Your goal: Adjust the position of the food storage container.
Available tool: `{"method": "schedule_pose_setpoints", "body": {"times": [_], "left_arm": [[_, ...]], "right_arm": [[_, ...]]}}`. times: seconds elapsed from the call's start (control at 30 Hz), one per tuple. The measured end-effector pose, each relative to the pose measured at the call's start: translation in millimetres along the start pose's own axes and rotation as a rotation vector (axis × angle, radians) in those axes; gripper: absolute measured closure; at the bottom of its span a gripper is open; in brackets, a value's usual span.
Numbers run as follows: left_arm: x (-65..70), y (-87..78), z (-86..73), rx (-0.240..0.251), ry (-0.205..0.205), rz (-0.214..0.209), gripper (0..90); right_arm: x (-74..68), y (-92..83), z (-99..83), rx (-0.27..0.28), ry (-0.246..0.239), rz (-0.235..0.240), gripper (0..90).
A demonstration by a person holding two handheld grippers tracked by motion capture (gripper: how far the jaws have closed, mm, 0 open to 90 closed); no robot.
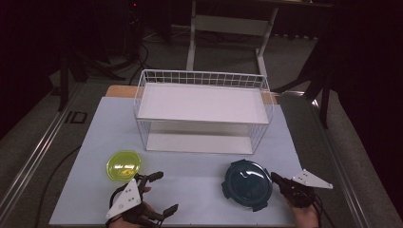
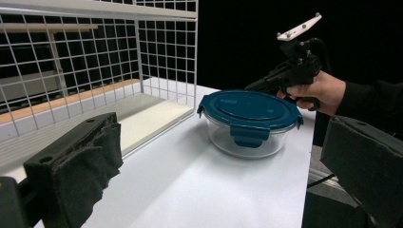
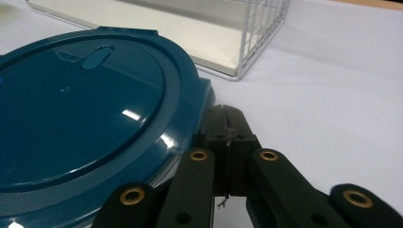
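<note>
Right gripper (image 1: 275,176) is sitting with jaws pressed together, empty, tips right at the rim of the teal-lidded glass container (image 1: 247,184) on the worktop (image 1: 190,183) in front of the wire rack (image 1: 202,111). Left gripper (image 1: 165,191) is hovering with jaws apart near the yellow lid (image 1: 124,165).

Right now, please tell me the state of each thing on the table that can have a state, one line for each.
Glass container: upright on the table, seems empty.
Blue lid: on the container, front clip down.
Yellow lid: lying flat, apart from any container.
Wire rack: standing upright, both shelves bare.
Left gripper: jaws open, holding nothing.
Right gripper: jaws shut, tips beside the blue lid's edge.
</note>
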State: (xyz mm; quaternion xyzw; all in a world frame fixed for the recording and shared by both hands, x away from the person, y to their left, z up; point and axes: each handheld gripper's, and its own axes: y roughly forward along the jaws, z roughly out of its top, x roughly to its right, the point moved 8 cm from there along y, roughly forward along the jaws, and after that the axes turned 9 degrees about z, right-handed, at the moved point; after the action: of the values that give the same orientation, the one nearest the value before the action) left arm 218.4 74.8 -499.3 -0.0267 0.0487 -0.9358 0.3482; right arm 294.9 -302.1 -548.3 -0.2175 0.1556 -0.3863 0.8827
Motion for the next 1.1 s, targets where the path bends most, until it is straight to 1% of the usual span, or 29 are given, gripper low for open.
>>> {"method": "schedule_pose_setpoints", "body": {"times": [0.1,0.13,0.17,0.2,0.23,0.27,0.3,0.33,0.4,0.43,0.5,0.57,0.67,0.7,0.8,0.83,0.87,0.9,0.97,1.0,1.07,1.1], "left_arm": [[0.1,-0.8,0.2,0.001,0.002,0.001,0.5],[-0.1,-1.3,0.3,0.001,0.002,0.001,0.5],[-0.2,-1.6,0.6,0.002,0.001,0.002,0.5],[-0.4,-1.8,0.7,0.003,0.001,0.002,0.5],[-0.6,-1.7,0.6,0.002,0.001,0.002,0.6],[-0.4,-1.1,0.2,0.001,0.000,0.001,0.5],[-0.4,-1.1,0.2,0.001,0.000,0.001,0.5],[0.3,-0.7,-0.3,-0.002,0.003,0.000,0.5],[1.1,-0.1,-0.7,-0.003,0.002,-0.003,0.5],[1.1,-0.1,-0.7,-0.003,0.002,-0.003,0.5],[1.3,0.5,-1.0,-0.005,0.003,-0.003,0.5],[1.1,0.8,-1.5,-0.007,0.002,-0.005,0.5],[1.5,1.1,-1.7,-0.007,0.001,-0.006,0.5],[1.7,0.8,-1.5,-0.006,0.003,-0.007,0.5],[1.2,0.6,-1.9,-0.008,0.003,-0.006,0.5],[1.2,0.6,-1.9,-0.008,0.003,-0.006,0.5],[1.1,0.6,-2.1,-0.009,0.002,-0.007,0.5],[1.0,0.5,-2.1,-0.010,0.001,-0.007,0.5],[1.2,0.0,-1.7,-0.008,0.002,-0.008,0.5],[1.6,-0.3,-1.6,-0.008,0.007,-0.008,0.5],[1.6,0.2,-2.2,-0.011,0.003,-0.011,0.5],[1.8,0.8,-2.6,-0.013,0.000,-0.013,0.6]], "right_arm": [[0.2,-1.9,1.2,0.009,0.000,0.000,90.0],[2.0,-3.5,0.9,0.005,-0.005,-0.014,90.0],[3.5,-5.0,0.1,0.003,-0.003,-0.017,90.0],[3.5,-5.9,-1.3,-0.002,-0.004,-0.014,90.0],[2.9,-5.7,-4.6,-0.023,-0.018,-0.016,90.0],[-0.4,-4.5,-9.4,-0.040,-0.025,-0.004,90.0],[-0.4,-4.5,-9.4,-0.040,-0.025,-0.004,90.0],[-2.9,-3.3,-12.8,-0.046,-0.034,-0.014,90.0],[-2.6,-3.5,-12.9,-0.043,-0.013,-0.001,90.0],[-3.0,-3.3,-12.7,-0.042,-0.020,-0.008,90.0],[-4.4,-3.0,-12.5,-0.045,-0.019,-0.004,90.0],[-13.2,-0.1,-12.3,-0.046,-0.021,0.029,90.0],[-20.6,2.9,-11.4,-0.052,-0.034,0.047,90.0],[-28.7,5.6,-10.6,-0.059,-0.046,0.070,90.0],[-35.5,6.8,-10.9,-0.064,-0.050,0.098,90.0],[-35.5,6.8,-10.9,-0.064,-0.050,0.098,90.0],[-35.2,6.4,-10.6,-0.058,-0.050,0.108,90.0],[-34.1,5.9,-10.2,-0.056,-0.049,0.101,90.0],[-33.3,4.7,-9.2,-0.051,-0.049,0.100,90.0],[-35.8,1.6,-6.8,-0.042,-0.054,0.111,90.0],[-39.2,1.0,-6.2,-0.047,-0.067,0.114,90.0],[-39.8,1.0,-6.0,-0.048,-0.077,0.104,90.0]]}}
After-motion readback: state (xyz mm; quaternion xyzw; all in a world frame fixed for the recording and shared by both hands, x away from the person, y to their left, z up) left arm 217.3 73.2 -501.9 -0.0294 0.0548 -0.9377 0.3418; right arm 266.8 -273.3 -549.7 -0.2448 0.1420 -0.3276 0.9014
